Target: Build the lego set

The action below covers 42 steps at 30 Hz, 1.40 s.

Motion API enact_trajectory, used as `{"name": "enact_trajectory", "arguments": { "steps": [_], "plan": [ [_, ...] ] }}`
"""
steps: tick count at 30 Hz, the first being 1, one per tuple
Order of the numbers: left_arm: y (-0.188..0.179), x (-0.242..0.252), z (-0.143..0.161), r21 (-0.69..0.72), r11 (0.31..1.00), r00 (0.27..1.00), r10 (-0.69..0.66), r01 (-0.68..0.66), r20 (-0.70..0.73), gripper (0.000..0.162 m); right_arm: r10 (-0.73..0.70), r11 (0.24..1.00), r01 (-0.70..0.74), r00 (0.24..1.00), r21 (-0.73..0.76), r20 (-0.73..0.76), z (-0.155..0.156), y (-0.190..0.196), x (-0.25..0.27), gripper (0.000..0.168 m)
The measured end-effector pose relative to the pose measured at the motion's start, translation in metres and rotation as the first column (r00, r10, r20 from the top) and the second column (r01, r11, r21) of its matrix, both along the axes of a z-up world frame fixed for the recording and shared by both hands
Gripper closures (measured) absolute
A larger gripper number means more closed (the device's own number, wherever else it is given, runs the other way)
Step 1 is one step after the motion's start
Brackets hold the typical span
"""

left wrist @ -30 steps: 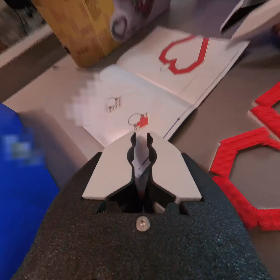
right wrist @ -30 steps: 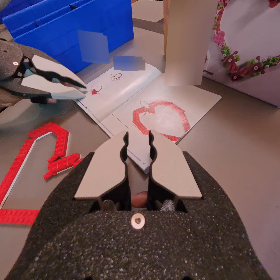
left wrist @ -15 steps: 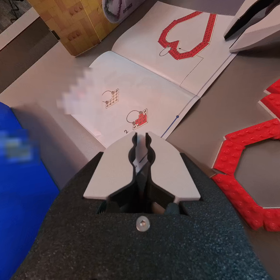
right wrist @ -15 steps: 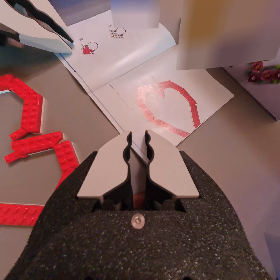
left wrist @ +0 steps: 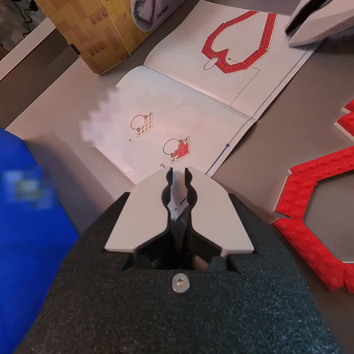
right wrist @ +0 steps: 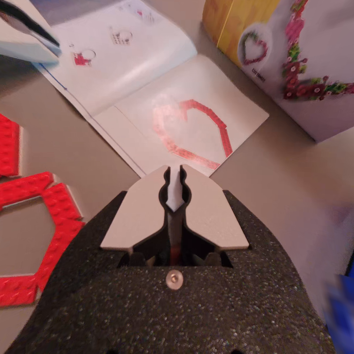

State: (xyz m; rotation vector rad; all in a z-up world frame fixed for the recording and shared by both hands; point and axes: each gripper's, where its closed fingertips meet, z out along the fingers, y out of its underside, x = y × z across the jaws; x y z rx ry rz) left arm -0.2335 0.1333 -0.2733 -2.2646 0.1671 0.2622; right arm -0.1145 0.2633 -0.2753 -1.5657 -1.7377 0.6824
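Observation:
An open instruction booklet (left wrist: 172,107) lies on the grey table and shows a red heart frame. My left gripper (left wrist: 178,168) hovers over the booklet's near left corner. Its jaws are nearly shut with a thin slit between them, and they hold nothing. My right gripper (right wrist: 175,166) is over the booklet's (right wrist: 134,76) near right corner, also nearly shut and empty. Red Lego frame sections (left wrist: 298,193) lie to the right of the left gripper and show at the left of the right wrist view (right wrist: 57,206). Each gripper shows in the other's view: the right one (left wrist: 316,28) and the left one (right wrist: 28,38).
The Lego set box (left wrist: 92,32), yellow-sided with a flowered heart on its white front (right wrist: 306,67), stands behind the booklet. A blue bin (left wrist: 28,229) is close on the left gripper's left. Something blue (right wrist: 341,306) is at the right edge of the right wrist view. My hands' fingertips stand some 20 centimeters from each other.
My right gripper has moved forward and down to the booklet's corner, and its jaws have narrowed from clearly open to almost shut. The left gripper has shifted slightly towards the booklet.

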Motion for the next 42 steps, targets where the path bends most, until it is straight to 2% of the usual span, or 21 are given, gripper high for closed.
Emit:
{"name": "enact_trajectory", "arguments": {
  "steps": [5,9,13,15,17,19,21,23,25,26,28,30,32,34,35,37,40,42],
  "plan": [
    [0.000,0.001,0.000,0.001,1.000,1.000,-0.005,0.005,-0.026,0.152,-0.002,1.000,0.002,1.000,0.030,0.005,-0.001,0.000,0.001,0.155],
    [0.001,0.001,0.000,0.001,1.000,0.999,-0.010,0.010,-0.032,0.153,-0.020,0.999,0.020,1.000,-0.027,-0.017,0.010,-0.007,0.004,0.137],
    [0.001,0.001,0.000,0.003,1.000,0.999,-0.028,0.028,-0.017,0.153,0.077,0.971,-0.122,0.973,-0.205,-0.216,0.068,-0.048,0.016,0.134],
    [0.001,0.001,0.000,0.002,0.999,0.999,-0.032,0.032,-0.012,0.153,0.109,0.957,-0.188,0.940,-0.222,-0.324,0.100,-0.060,0.042,0.133],
    [0.002,0.001,0.000,0.004,0.999,0.999,-0.037,0.037,-0.023,0.153,0.048,0.982,-0.114,0.921,-0.150,-0.386,0.125,-0.038,0.080,0.140],
    [0.002,0.001,0.000,0.006,0.999,0.999,-0.037,0.037,-0.039,0.153,-0.101,0.994,0.078,0.907,-0.073,-0.408,0.143,0.013,0.128,0.158],
    [0.002,0.001,0.000,0.007,0.999,0.998,-0.038,0.038,-0.046,0.153,-0.233,0.972,0.228,0.890,-0.059,-0.391,0.153,0.068,0.175,0.168],
    [0.002,0.001,0.000,0.007,0.999,0.999,-0.037,0.038,-0.039,0.152,-0.253,0.967,0.239,0.929,-0.084,-0.270,0.142,0.108,0.203,0.167],
    [0.001,0.000,0.001,0.007,0.999,0.999,-0.036,0.037,-0.033,0.152,-0.173,0.980,0.170,0.985,-0.104,-0.019,0.109,0.133,0.211,0.145],
    [0.002,0.000,0.001,0.008,0.999,0.999,-0.034,0.035,-0.031,0.151,-0.122,0.984,0.133,0.987,-0.120,0.101,0.091,0.141,0.210,0.133],
    [0.002,-0.001,0.001,0.010,0.999,0.999,-0.031,0.032,-0.038,0.150,-0.029,0.981,0.073,0.972,-0.182,0.234,0.060,0.148,0.198,0.124],
    [0.001,-0.001,0.001,0.013,0.999,0.997,-0.032,0.032,-0.064,0.150,-0.029,0.972,0.094,0.957,-0.215,0.289,0.037,0.155,0.185,0.124],
    [0.001,0.000,0.001,0.016,0.999,0.994,-0.035,0.037,-0.101,0.151,-0.067,0.974,0.137,0.935,-0.180,0.348,0.017,0.165,0.181,0.121],
    [0.001,0.001,0.001,0.017,0.999,0.990,-0.042,0.045,-0.138,0.153,-0.097,0.979,0.160,0.911,-0.126,0.401,-0.001,0.171,0.184,0.112],
    [0.001,0.001,0.001,0.018,0.999,0.988,-0.045,0.048,-0.151,0.153,-0.102,0.978,0.164,0.918,-0.133,0.384,-0.003,0.172,0.180,0.114],
    [0.001,0.001,0.001,0.018,0.999,0.985,-0.048,0.051,-0.165,0.154,-0.107,0.976,0.168,0.925,-0.139,0.365,-0.002,0.173,0.177,0.131],
    [0.001,0.002,0.001,0.017,0.998,0.985,-0.056,0.060,-0.162,0.154,-0.091,0.986,0.133,0.933,-0.098,0.348,0.000,0.171,0.175,0.132],
    [0.001,0.001,0.001,0.017,0.998,0.987,-0.057,0.060,-0.151,0.154,-0.119,0.990,0.134,0.955,-0.040,0.273,0.019,0.173,0.175,0.133]
  ]
}}
